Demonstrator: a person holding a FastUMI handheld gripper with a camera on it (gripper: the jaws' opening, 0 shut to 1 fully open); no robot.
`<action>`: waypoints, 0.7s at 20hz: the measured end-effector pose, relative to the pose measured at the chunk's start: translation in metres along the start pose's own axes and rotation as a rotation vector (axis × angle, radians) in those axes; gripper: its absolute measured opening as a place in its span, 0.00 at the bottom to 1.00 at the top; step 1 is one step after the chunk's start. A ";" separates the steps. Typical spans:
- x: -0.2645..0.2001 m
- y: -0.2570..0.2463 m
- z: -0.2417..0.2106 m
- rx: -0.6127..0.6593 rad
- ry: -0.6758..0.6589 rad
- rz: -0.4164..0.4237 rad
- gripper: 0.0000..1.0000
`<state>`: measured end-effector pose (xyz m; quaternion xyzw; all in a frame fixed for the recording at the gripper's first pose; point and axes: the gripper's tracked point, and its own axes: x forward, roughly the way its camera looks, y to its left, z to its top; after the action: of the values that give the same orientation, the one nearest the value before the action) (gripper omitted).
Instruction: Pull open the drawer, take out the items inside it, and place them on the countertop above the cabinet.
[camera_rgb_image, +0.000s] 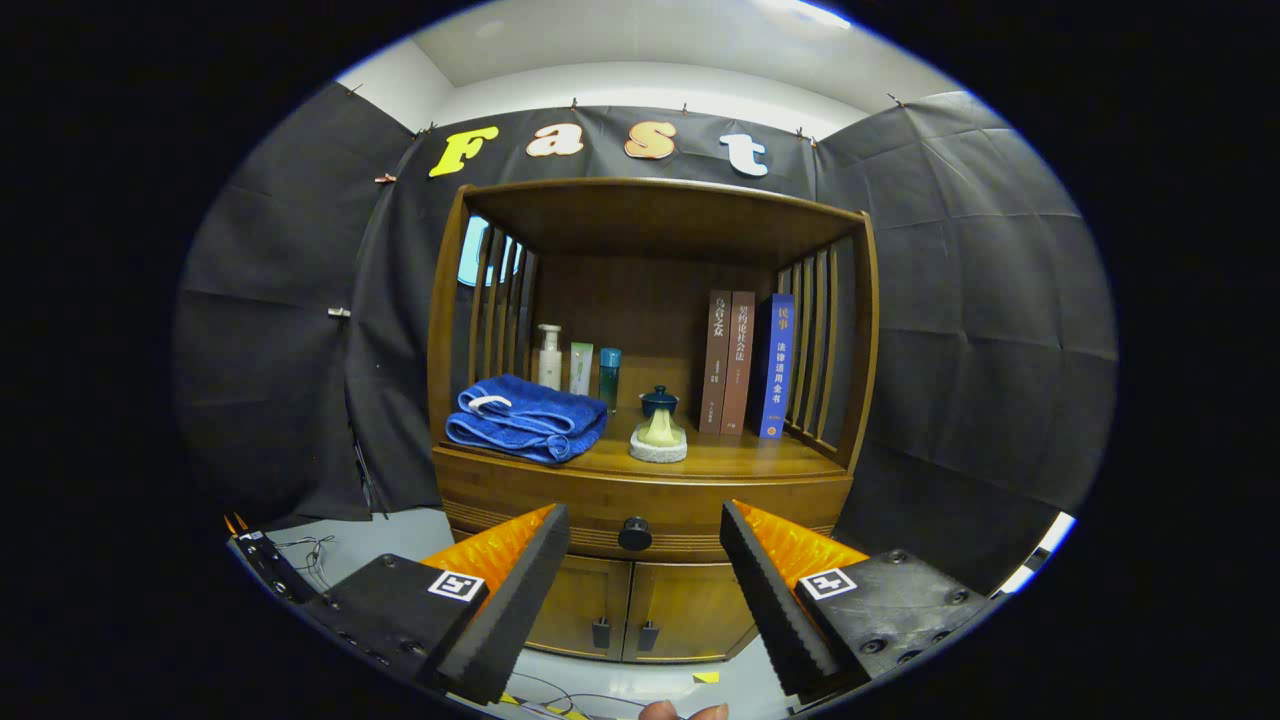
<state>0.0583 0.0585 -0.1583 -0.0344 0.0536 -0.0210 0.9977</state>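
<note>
Drawer (640, 500) sits shut under the countertop (740, 460), beyond my gripper (645, 535), whose fingers stand wide apart and empty. I judge it stiff and fairly heavy, so I would pinch its small round knob (635, 534)

Black cloth wall (950, 300) hangs pinned in folds behind a brown wooden cabinet (650, 480) with slatted sides; white ceiling (640, 50) glows above, pale grey floor (400, 540) carries loose thin cables (315, 555)

The claw (640, 590) is level, its fingers spread wide, holding nothing.
</note>
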 end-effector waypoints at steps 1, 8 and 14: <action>-0.006 0.000 0.007 0.008 -0.002 0.002 0.99; -0.036 -0.007 0.057 0.041 -0.012 -0.004 0.99; -0.056 -0.009 0.081 0.043 -0.021 0.000 0.99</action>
<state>0.0116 0.0571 -0.0714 -0.0133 0.0425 -0.0217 0.9988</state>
